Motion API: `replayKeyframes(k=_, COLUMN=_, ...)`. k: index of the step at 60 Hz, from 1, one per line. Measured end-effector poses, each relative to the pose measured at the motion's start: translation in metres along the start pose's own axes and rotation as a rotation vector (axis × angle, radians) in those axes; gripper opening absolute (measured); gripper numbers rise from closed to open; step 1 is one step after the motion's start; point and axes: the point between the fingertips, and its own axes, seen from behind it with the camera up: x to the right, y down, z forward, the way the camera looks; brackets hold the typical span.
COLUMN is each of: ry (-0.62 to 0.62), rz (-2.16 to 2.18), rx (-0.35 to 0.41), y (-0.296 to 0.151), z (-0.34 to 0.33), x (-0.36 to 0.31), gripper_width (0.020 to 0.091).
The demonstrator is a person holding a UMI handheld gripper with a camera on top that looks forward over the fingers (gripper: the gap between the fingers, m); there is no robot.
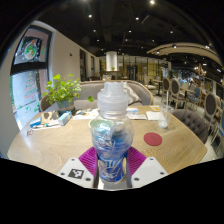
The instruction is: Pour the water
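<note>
Round and pale wood, the bench (60, 140) sits in a dim restaurant-like room, with a potted plant (62, 90) at its far left and a red coaster (152, 139) to the right. Near its front edge, the tongs (111, 166) hold the capped water bottle (111, 130) upright between their pads. No cup is clearly visible, so tipping it could spill water onto the bench.

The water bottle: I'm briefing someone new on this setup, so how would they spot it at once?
Start at the round wooden table in the café-like room. At its near edge, the water bottle stands upright between the gripper's two fingers. It is clear plastic with a blue label and white cap, far closer than the potted plant and red coaster beyond.
</note>
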Motion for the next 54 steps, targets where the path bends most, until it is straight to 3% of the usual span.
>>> replayKeyframes(k=1, ry=0.004, rz=-0.008, rx=0.0, y=-0.003, z=0.002, x=0.0, gripper_width=0.0354)
replayKeyframes(k=14, ry=0.113, rz=-0.224, rx=0.045, y=-0.066, z=-0.007, x=0.03, gripper_width=0.0352)
replayKeyframes(k=35, ry=0.461, rz=-1.14, rx=0.072, y=-0.198, z=0.06, x=0.099, gripper_width=0.0353)
replayKeyframes(k=54, ry=0.551, rz=-1.919, rx=-0.062, y=-0.181, z=0.129, x=0.099, gripper_width=0.0349)
